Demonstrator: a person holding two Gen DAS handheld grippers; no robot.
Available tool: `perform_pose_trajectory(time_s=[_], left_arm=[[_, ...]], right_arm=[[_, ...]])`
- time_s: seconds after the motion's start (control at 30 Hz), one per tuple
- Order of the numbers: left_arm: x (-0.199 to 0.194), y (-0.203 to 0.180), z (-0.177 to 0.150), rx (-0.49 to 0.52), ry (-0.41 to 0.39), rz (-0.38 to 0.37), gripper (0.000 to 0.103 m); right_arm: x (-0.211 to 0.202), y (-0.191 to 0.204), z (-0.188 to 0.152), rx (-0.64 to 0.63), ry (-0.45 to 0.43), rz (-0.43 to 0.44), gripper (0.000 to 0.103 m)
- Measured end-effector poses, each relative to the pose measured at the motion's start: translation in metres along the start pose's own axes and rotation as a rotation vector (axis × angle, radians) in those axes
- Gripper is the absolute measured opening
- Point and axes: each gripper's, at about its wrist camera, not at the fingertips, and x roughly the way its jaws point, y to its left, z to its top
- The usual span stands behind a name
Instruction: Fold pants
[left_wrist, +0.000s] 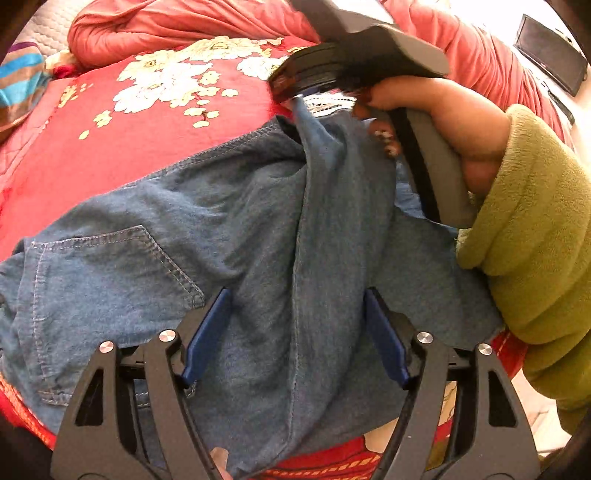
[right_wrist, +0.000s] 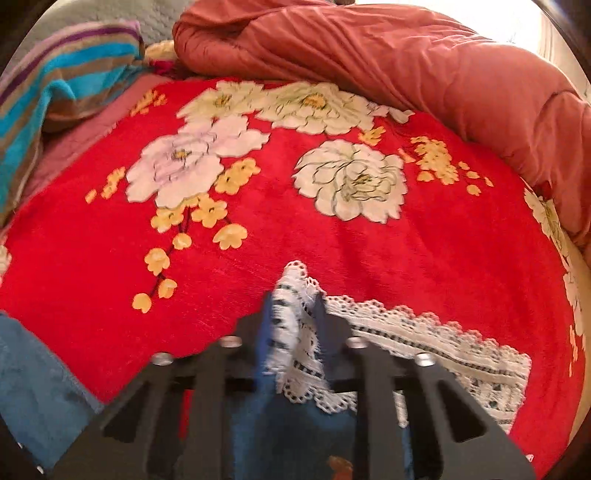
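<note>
My right gripper (right_wrist: 291, 314) pinches the lace hem (right_wrist: 295, 332) of the pants (left_wrist: 258, 229) spread on the red blanket (right_wrist: 332, 236), while my left gripper (left_wrist: 297, 317) hovers wide open above the denim.

Red floral bedspread (right_wrist: 332, 240) under denim pants (left_wrist: 240, 229), perhaps quilt (right_wrist: 406, 55) behind.

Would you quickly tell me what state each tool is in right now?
Left tool: open, over the denim pants, holding nothing.
Right tool: shut on the pants' white lace hem.
</note>
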Motion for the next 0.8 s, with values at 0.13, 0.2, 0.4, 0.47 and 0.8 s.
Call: perform_pose_trajectory(time_s=[0.13, 0.2, 0.4, 0.47, 0.8], left_arm=[[-0.001, 0.001, 0.0, -0.013, -0.003, -0.009, 0.066], [-0.003, 0.003, 0.0, -0.021, -0.008, -0.01, 0.066], [-0.006, 0.002, 0.004, -0.026, -0.038, -0.001, 0.062], [-0.009, -0.004, 0.004, 0.013, -0.059, 0.033, 0.038], [-0.032, -0.008, -0.001, 0.064, -0.115, -0.019, 0.001]], right_arm=[[-0.036, -0.019, -0.006, 0.06, -0.076, 0.039, 0.009], [-0.059, -0.034, -0.013, 0.103, -0.11, 0.068, 0.009], [-0.127, -0.084, -0.048, 0.218, -0.184, 0.078, 0.009], [-0.15, -0.101, -0.066, 0.258, -0.202, 0.094, 0.009], [-0.233, -0.125, -0.139, 0.304, -0.217, 0.102, 0.009]])
